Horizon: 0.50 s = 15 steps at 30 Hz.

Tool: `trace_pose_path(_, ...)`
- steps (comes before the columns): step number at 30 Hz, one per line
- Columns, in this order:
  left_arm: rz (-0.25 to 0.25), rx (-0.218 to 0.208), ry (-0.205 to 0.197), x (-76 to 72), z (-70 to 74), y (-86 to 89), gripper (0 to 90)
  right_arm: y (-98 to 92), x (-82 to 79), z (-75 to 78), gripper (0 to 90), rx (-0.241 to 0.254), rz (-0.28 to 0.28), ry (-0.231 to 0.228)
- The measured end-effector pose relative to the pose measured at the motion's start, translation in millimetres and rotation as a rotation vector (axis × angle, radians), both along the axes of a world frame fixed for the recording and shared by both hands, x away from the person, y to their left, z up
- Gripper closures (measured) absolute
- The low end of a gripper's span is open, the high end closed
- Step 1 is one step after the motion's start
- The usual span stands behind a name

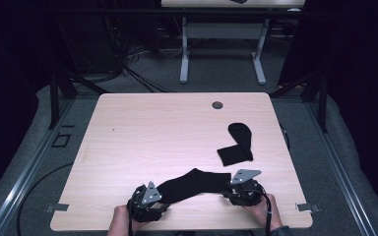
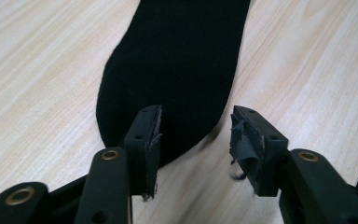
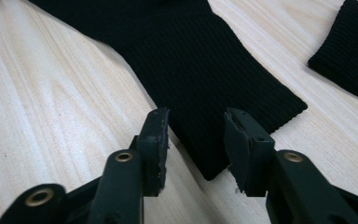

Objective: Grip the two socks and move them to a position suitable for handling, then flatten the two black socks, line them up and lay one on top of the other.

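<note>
High view shows the black sock [image 1: 194, 183] lying lengthwise between the grippers at the table's [image 1: 142, 128] near edge, toe at the left gripper [image 1: 147, 201], cuff at the right gripper [image 1: 241, 189], both part open and gripping nothing.

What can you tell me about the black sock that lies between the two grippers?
The black sock is finely ribbed knit fabric, lying flat and stretched out along the near edge of the wooden table. Its rounded toe end points at the left hand-held gripper, its straight cuff end at the right hand-held gripper. Both grippers' jaws stand open at the sock's ends without pinching it. A second sock lies apart from it.
</note>
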<state>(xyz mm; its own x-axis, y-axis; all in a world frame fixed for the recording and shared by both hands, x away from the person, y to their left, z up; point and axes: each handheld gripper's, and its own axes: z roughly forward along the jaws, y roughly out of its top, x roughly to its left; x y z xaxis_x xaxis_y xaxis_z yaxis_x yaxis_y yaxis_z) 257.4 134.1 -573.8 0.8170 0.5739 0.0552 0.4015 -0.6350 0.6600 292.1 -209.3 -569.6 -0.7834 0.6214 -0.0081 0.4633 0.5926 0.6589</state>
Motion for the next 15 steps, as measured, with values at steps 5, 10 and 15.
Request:
trace_pose_path(5,-0.005,-0.002,-0.001,1.1,-0.4,2.5,59.3,0.7,-0.2,-1.8,70.6,-0.014,-0.008,-0.013)
trace_pose_path(10,-0.023,-0.003,-0.013,-1.2,-0.9,1.5,67.5,0.5,-0.3,-3.3,78.3,-0.022,-0.014,-0.038)
trace_pose_path(15,-0.025,-0.011,-0.028,-1.9,-2.4,2.2,80.4,-0.5,-3.6,-5.6,83.2,-0.018,-0.04,-0.067)
